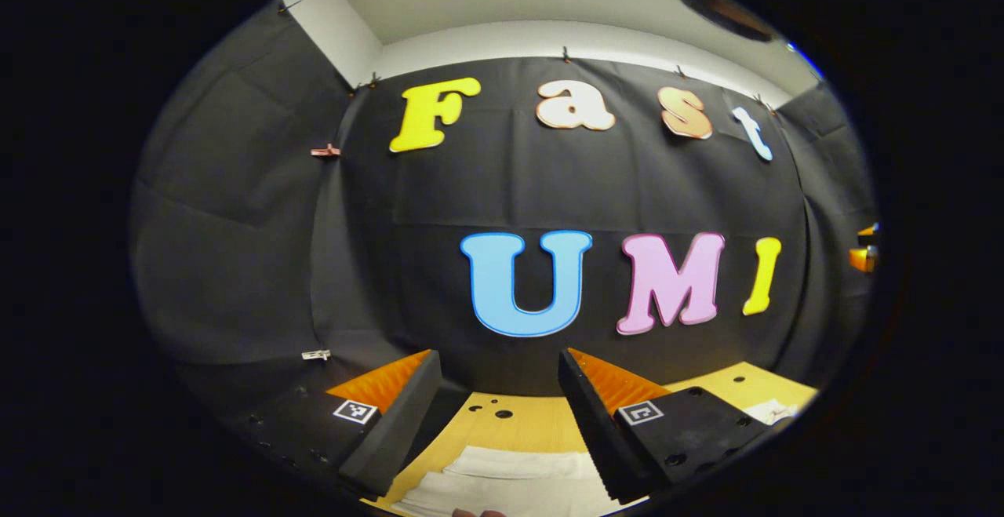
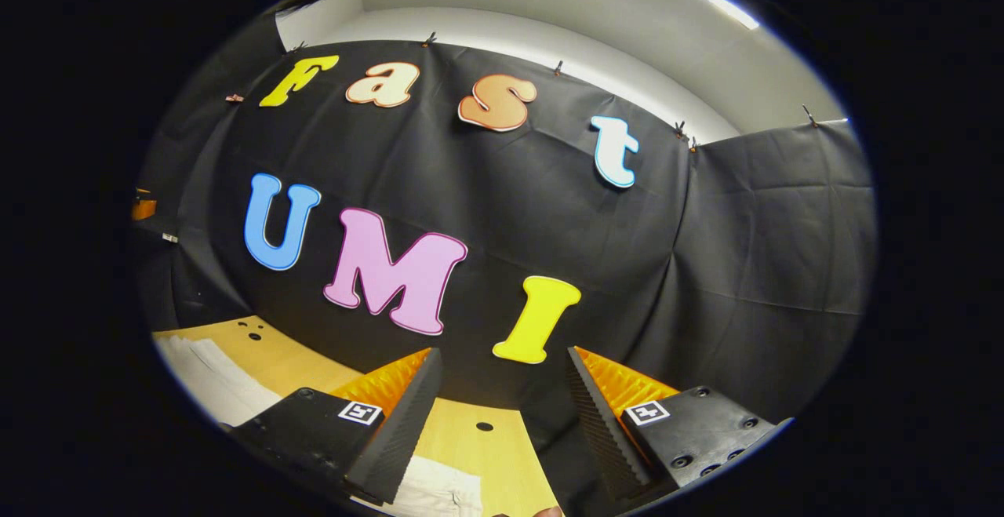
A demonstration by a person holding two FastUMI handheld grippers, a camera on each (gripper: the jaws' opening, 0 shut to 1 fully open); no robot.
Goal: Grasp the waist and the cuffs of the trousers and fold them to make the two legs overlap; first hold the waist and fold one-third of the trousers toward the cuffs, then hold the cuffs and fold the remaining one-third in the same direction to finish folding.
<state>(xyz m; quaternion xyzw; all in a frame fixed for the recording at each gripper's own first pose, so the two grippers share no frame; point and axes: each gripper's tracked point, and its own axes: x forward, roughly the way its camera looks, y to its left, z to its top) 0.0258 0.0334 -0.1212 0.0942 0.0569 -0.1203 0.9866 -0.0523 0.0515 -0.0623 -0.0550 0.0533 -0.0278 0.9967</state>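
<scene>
Holding both grippers up off the table, aimed at the booth's black cloth wall (image 1: 549, 187).

I'm keeping the left gripper (image 1: 502, 411) spread wide, nothing between the fingers. Below it, the white trousers (image 1: 510, 482) are lying flat on the wooden table (image 1: 541, 423), layered edges showing; they're sitting right under the gap between the fingers, not touching them. A small white patch is showing at the table's far right edge; I can't tell what it is.

I'm holding the right gripper (image 2: 502, 415) open as well, empty. In its view the trousers (image 2: 216, 380) are lying on the table (image 2: 478, 442) off to the left, with another white bit of cloth directly beneath the fingers, clear of them.
</scene>
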